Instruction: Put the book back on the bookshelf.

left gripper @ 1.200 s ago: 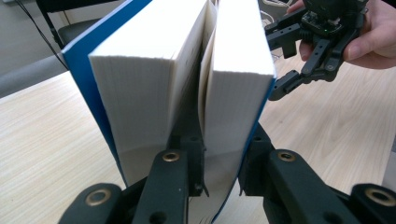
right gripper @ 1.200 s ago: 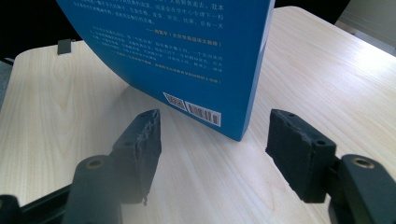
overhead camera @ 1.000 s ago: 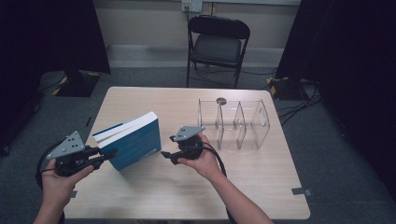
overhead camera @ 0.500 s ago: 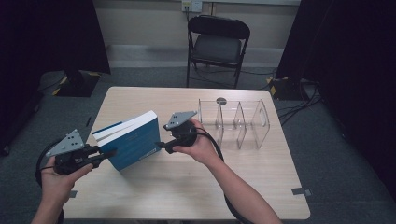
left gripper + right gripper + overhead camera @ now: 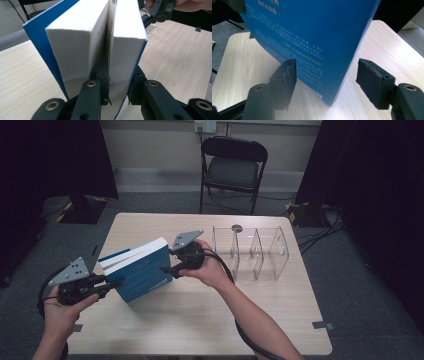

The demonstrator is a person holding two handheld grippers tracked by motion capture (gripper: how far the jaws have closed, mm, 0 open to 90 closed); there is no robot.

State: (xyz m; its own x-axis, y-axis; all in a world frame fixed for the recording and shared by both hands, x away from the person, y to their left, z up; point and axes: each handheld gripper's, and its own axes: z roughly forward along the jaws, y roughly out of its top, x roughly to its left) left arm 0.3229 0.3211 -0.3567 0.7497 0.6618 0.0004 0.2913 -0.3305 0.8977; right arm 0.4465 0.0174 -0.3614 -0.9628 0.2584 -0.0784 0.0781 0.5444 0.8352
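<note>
Blue paperback book stands tilted on the pale woodgrain table, left of centre in the high view. Since a second ago the right tool has lifted up-left to the book's corner, jaws apart and not touching. Back-cover print is too blurred to read. Left tool is clamped on some pages at the book's edge.

Overhead and close views, shared book
</note>
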